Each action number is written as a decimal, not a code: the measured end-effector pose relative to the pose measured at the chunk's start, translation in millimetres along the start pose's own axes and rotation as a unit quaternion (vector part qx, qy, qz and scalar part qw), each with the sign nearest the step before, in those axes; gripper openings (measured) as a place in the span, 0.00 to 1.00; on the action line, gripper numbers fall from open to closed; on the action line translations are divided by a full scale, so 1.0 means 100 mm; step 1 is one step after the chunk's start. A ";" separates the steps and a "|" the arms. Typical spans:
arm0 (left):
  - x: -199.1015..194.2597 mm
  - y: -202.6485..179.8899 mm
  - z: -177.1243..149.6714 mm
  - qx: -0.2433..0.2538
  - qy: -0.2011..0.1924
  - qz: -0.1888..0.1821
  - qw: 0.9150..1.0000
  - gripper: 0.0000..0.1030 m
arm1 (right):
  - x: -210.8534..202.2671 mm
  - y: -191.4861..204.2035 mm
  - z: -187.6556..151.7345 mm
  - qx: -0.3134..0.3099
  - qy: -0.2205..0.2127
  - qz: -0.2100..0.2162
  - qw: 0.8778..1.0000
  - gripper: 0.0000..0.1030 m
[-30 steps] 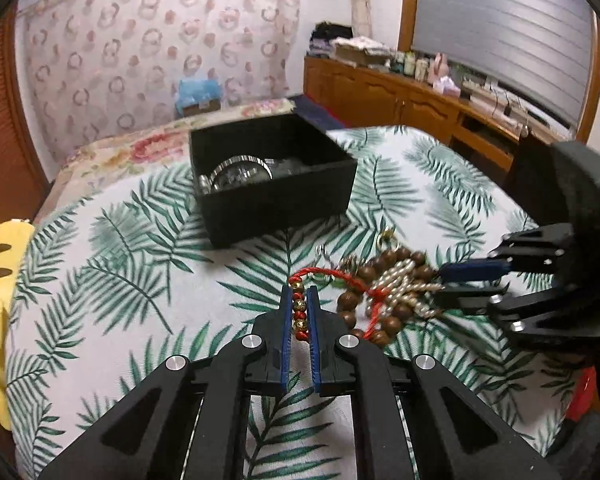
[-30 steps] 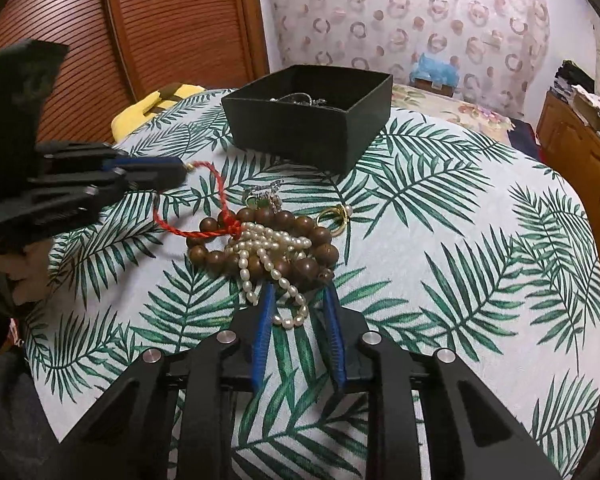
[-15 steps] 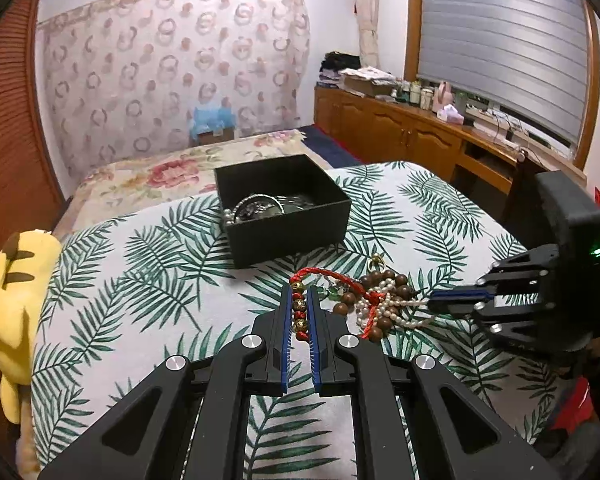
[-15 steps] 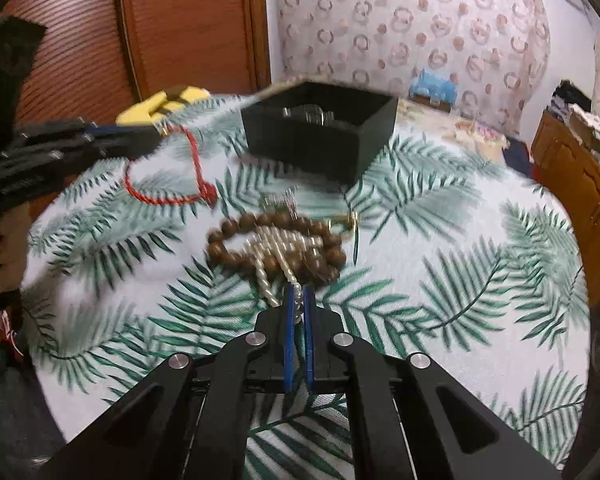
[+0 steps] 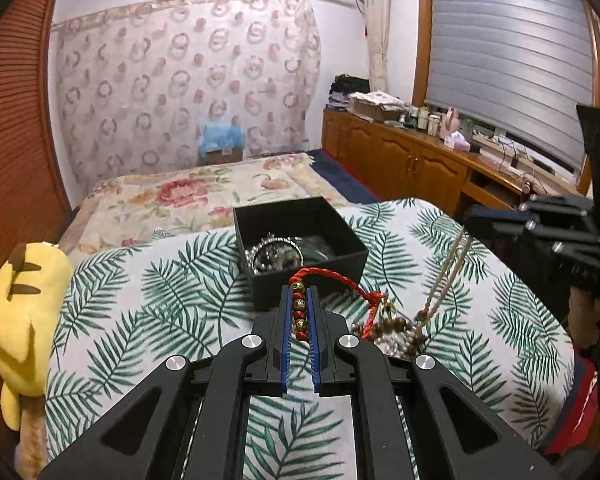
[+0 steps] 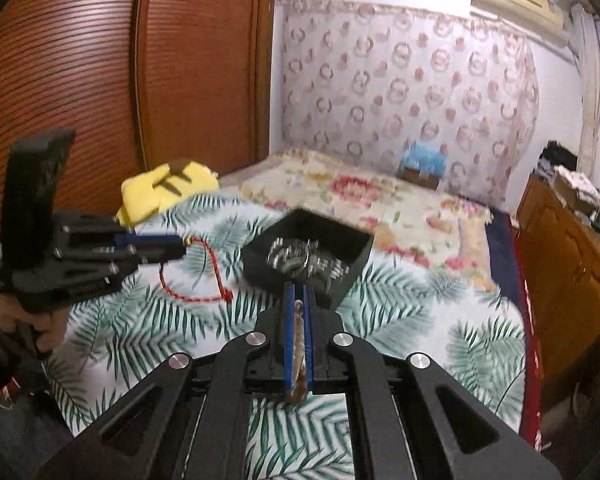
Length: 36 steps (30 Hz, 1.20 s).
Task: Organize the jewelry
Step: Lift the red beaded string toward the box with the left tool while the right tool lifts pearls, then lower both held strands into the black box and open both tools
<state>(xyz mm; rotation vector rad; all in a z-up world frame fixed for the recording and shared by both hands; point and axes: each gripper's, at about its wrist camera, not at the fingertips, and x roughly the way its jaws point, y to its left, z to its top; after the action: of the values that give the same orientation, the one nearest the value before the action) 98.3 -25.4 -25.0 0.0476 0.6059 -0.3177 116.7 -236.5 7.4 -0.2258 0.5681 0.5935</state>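
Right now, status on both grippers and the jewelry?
Left gripper shut on red cord bracelet. Right gripper shut on pearl strand, lifted. Wooden beads tangled with both. Black box unobstructed.

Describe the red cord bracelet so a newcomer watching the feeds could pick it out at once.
Start at the palm-leaf cloth and the black box on it. In front of the box, the left gripper is shut on the red cord bracelet, its cord looping away to the right. It is the only red piece, strung with gold and red beads, unlike the pearl strand hanging from the right gripper.
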 end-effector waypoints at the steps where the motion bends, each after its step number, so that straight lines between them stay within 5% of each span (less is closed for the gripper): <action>1: 0.00 0.00 0.02 -0.001 -0.001 -0.001 1.000 0.06 | -0.02 0.00 0.05 0.000 -0.005 0.000 1.000 0.05; 22: 0.15 0.18 0.69 -0.011 -0.013 0.002 1.000 0.06 | -0.28 -0.35 1.20 -0.029 -0.070 -0.001 0.997 0.05; 36: 0.52 0.36 0.75 -0.030 0.016 0.013 0.999 0.06 | 0.08 -0.47 1.51 -0.040 -0.063 0.016 0.997 0.05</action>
<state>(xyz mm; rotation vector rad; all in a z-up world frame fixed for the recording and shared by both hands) 190.7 -16.2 5.3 0.0021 0.6465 -0.2738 216.0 -217.1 129.2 -0.2533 0.4277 0.6577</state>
